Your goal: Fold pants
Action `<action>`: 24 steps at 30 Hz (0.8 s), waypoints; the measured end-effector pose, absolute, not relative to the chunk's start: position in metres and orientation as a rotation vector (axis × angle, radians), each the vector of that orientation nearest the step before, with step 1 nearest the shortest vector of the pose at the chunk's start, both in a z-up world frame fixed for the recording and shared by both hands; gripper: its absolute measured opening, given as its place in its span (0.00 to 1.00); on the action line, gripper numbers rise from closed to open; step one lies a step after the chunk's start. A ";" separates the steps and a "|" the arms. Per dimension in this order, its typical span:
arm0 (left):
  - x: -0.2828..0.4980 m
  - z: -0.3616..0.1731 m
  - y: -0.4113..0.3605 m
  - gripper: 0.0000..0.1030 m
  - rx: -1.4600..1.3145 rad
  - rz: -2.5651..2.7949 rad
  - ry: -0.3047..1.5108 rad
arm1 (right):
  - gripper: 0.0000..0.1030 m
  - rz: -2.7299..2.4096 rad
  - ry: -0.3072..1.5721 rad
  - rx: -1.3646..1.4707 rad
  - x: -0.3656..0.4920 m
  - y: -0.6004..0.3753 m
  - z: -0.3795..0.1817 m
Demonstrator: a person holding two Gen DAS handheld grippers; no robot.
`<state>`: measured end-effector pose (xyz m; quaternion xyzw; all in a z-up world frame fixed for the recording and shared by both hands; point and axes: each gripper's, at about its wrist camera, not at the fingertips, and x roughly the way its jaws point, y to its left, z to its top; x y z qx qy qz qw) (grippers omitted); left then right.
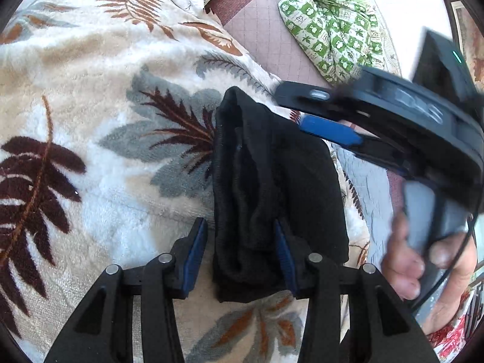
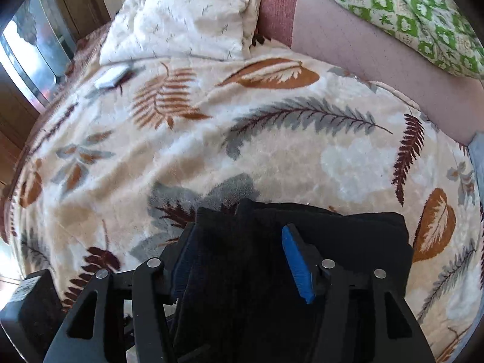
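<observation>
Leaf-printed fleece blanket [image 1: 90, 127] covers the bed under both my hands, with a green patterned cloth [image 1: 332, 24] bunched at the far side and a pinkish quilted sheet [image 1: 266, 36] showing between them. On the blanket lie the black pants [image 1: 272, 187], folded into a narrow, thick bundle that runs away from me.

My left claw [image 1: 242, 257] stands partly open astride the near end of the bundle. Its left blue pad is clear of the cloth, just beside the bundle's left edge; the right pad sits against the folds toward the middle, so I straddle only the left part of the pants and am not squeezing them.

My right claw [image 2: 239, 260] comes in from the right and hangs over the far part of the same bundle. In its own view the dark cloth fills the gap between its fingers; the right blue pad [image 2: 298, 264] stands bare above the fabric, and the left one is half lost in the black folds. Its jaws are apart, and I cannot tell whether they press on the pants. My right hand [image 1: 423, 266] grips its handle.
</observation>
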<state>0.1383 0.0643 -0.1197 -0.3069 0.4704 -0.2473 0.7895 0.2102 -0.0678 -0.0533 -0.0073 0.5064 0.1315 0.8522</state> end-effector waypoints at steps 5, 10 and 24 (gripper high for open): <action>0.132 -0.111 0.074 0.42 -0.670 -0.503 0.967 | 0.60 0.170 0.979 -0.041 0.157 -0.117 -0.035; 0.133 -0.114 0.064 0.42 -0.573 -0.466 1.000 | 0.60 0.070 0.999 0.023 0.113 -0.167 -0.064; 0.136 -0.119 0.079 0.45 -0.684 -0.523 1.012 | 0.74 0.070 1.019 0.318 0.101 -0.213 -0.108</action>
